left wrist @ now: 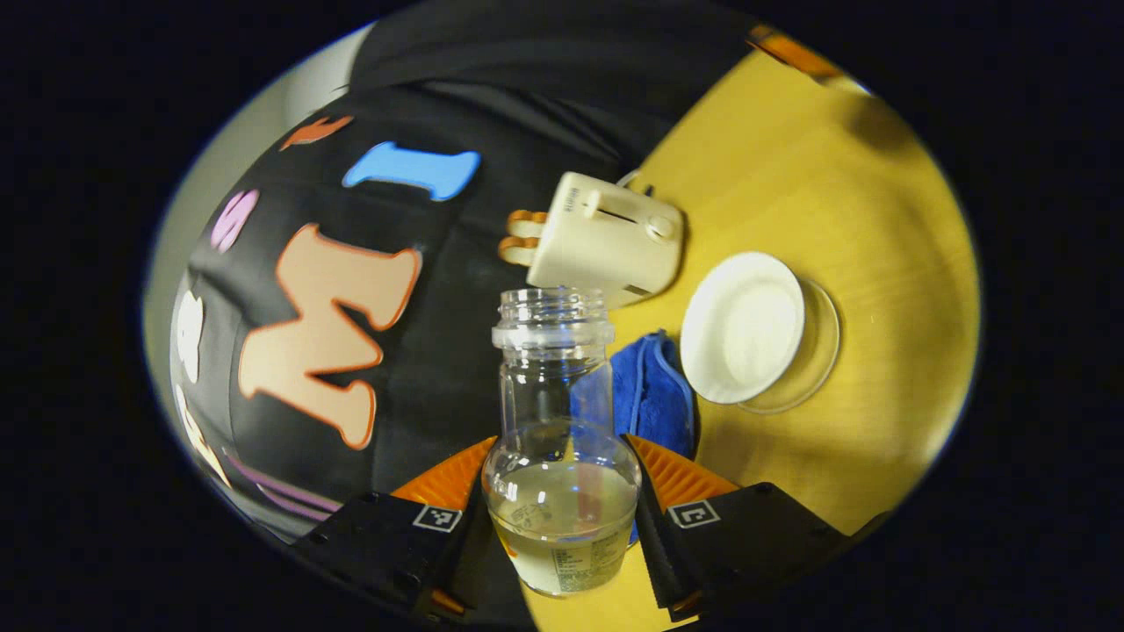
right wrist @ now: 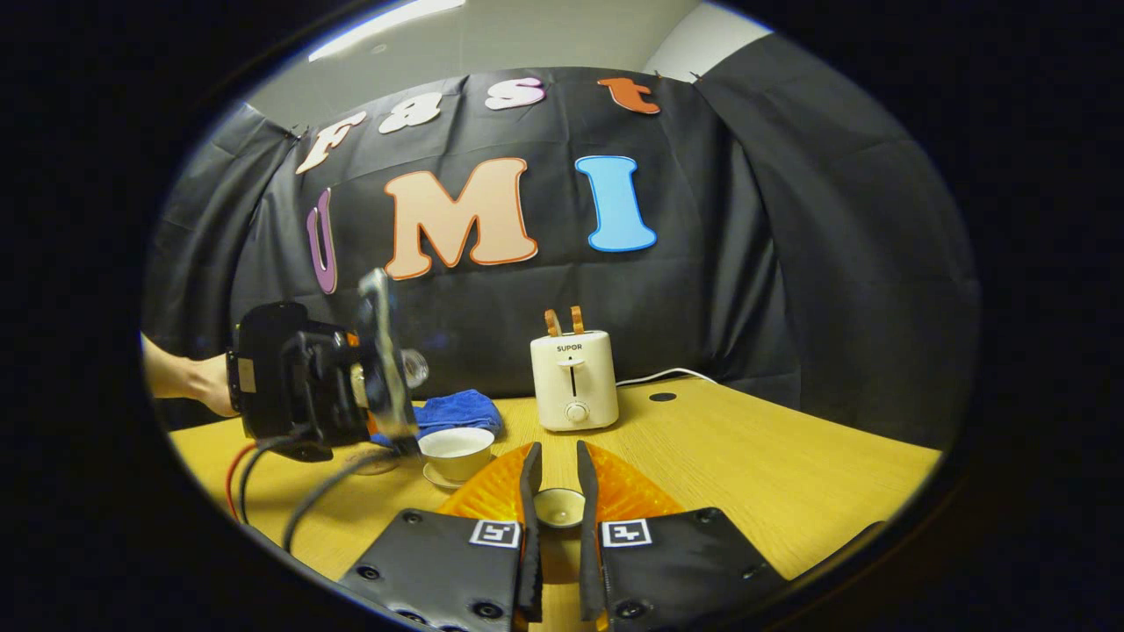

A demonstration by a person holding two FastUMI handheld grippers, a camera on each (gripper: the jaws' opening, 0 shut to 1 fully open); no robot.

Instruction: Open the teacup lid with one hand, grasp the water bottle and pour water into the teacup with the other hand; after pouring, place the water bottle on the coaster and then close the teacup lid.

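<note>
While the left tongs are clamped on the bottle, one finger on each side of its round lower body, the pour looks to be in hand: the bottle is uncapped and holds water low in its belly. Its open mouth points toward the cup, which sits open on its saucer on the worktop, near a blue cloth and a toaster. In the right gripper view the cup sits just beyond the left tongs. The right tongs are nearly together on the lid; I judge them clamped on its knob. Tip slowly, bring the mouth over the cup's middle, and keep the lid held well aside. The coaster I cannot make out.
</note>
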